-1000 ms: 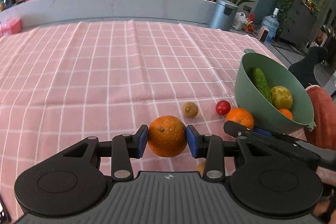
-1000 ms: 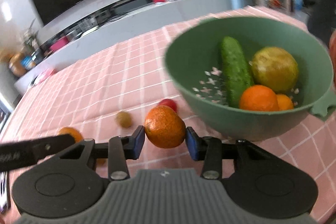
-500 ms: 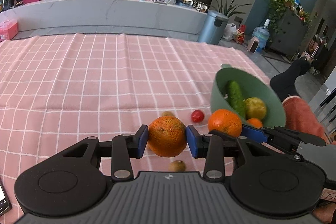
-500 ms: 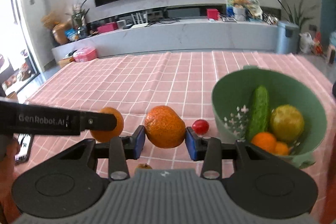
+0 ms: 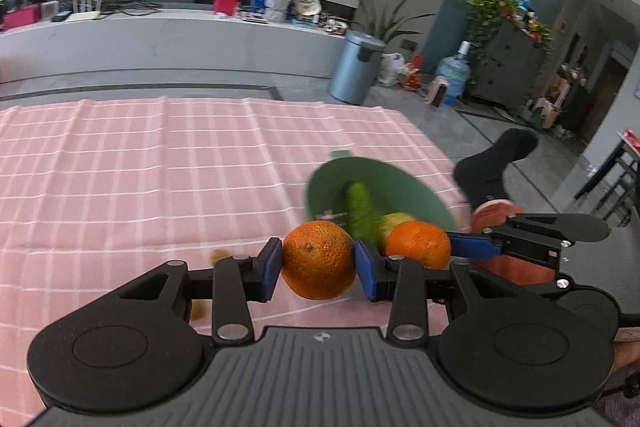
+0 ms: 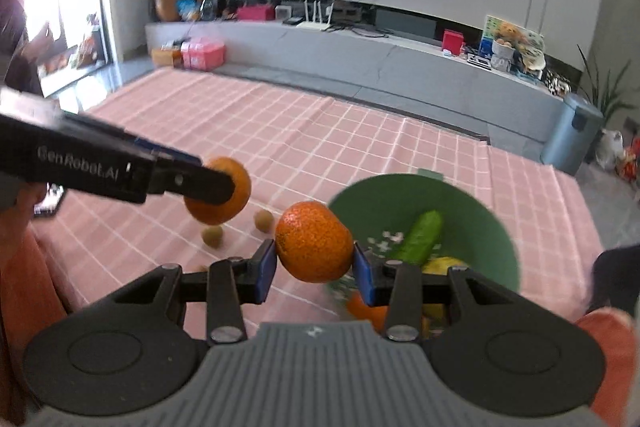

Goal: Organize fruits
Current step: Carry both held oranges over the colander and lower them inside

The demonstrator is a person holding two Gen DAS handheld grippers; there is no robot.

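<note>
A: Bench (image 5: pixel 120 167) first, since it is the biggest thing here: a second ago it filled most of both views, and now it sits lower and farther off, with more of the room above it.

B: So both tongs have risen?

A: Yes. The green bowl (image 6: pixel 492 227) has dropped below the right tongs (image 6: pixel 314 269), and in the left view it has slid in towards the middle, just behind the fruit. I judge both are being carried towards it.

B: And what does each hold?

A: The left tongs (image 5: pixel 319 269) are clenched on the left orange (image 5: pixel 318 259), pads pressed to its two sides, held clear above the cloth. The right tongs are clenched on the right orange (image 6: pixel 314 241), which hangs near the bowl's near rim (not yet over the hollow, as far as I can tell).

B: Which way does the fruit point?

A: Both are nearly round, so no long axis to speak of. The left orange shows a small stem dimple facing the camera. The cucumber (image 6: pixel 420 237) in the bowl does have one: it lies slanting, its far end towards the upper right.

B: Anything left out?

A: Two small brown fruits (image 6: pixel 238 229) on the cloth, between the two tongs.
</note>
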